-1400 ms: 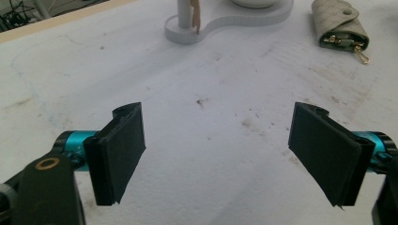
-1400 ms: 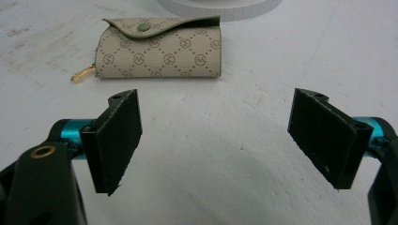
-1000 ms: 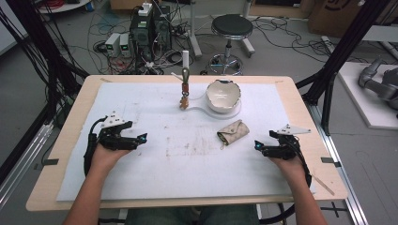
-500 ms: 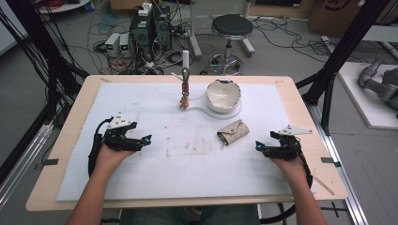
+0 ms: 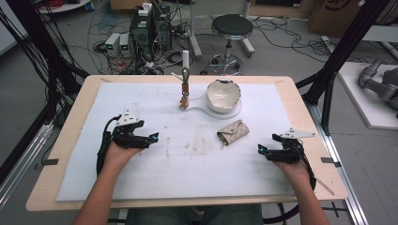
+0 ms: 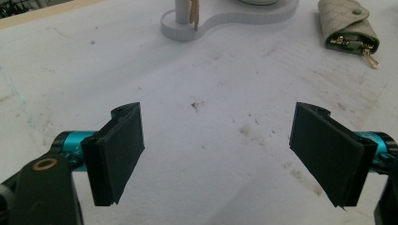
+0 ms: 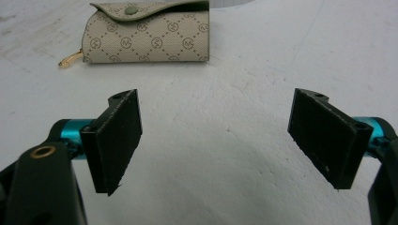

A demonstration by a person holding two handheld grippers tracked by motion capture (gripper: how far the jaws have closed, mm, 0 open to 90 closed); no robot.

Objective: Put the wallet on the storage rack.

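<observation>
Left hand-held gripper [image 5: 151,138] low over the white mat [image 5: 187,168] at the left of the tabletop [image 5: 70,122], jaws spread wide with nothing between them, pointing toward the middle of the mat. In the left gripper view, same left hand-held gripper [image 6: 216,154] with 2 black pads [image 6: 117,150] far apart above bare, smudged mat, the key pouch [image 6: 348,29] at upper right, well ahead. Right hand-held gripper [image 5: 261,150] low over the mat at the right, likewise wide and gripping nothing, aimed leftward. Beige monogrammed key pouch [image 5: 233,132] flat on the mat right of centre, between the 2 hand-held grippers but nearer the right one, apart from both. In the right gripper view, right hand-held gripper [image 7: 213,145] wide, the pouch [image 7: 148,33] straight ahead beyond the pads, flap shut with a green snap, a gold clasp [image 7: 70,58] poking out at its left end. From the left gripper view, open end of the pouch showing gold hardware inside. Farther back on the mat, a white stand [image 5: 199,110] with a rounded base, carrying an upright post [image 5: 186,63] with small brownish trinkets [image 5: 184,96] hanging along it and, beside that, a white bowl with a jagged eggshell-like rim [image 5: 224,93]. Pouch just in front of that bowl, not touching the base. Grey 3-cornered plates [image 5: 127,118] visible atop both hand-held grippers.
</observation>
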